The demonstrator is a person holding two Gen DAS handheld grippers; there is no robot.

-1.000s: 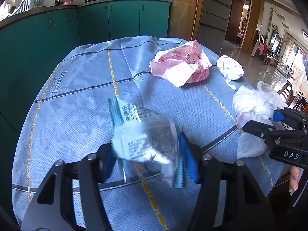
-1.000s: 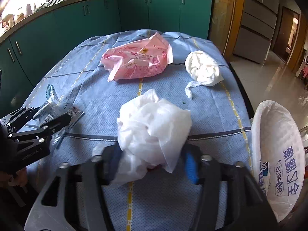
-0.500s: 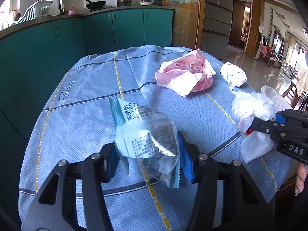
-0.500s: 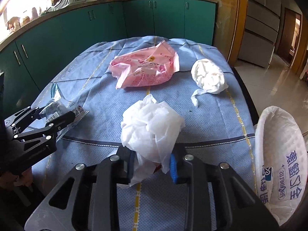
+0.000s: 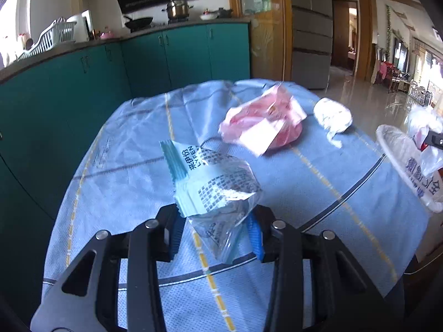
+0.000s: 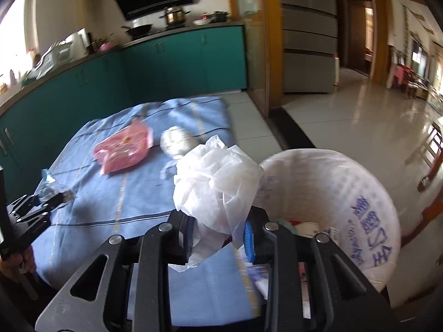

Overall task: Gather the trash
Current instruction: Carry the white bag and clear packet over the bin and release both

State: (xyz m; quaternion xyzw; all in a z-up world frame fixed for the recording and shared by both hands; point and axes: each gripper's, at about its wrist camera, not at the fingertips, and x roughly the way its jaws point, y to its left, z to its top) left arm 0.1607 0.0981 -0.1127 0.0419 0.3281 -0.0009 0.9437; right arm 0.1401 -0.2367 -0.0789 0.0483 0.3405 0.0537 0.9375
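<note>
The right gripper is clamped on a crumpled white bag, which bulges up out of the jaws at centre frame. The bin, lined with a white printed sack, opens just to the right of it, at lower right of the right wrist view, its rim nearly touching the bag. So the drop likely calls for a short shift rightward over the mouth. The left gripper holds a clear wrapper with blue print, standing up from the jaws at centre of its view; from there the bin lies far right, well apart. The right hand is nearer. A pink bag and a white wad lie on the cloth, upper centre.
</note>
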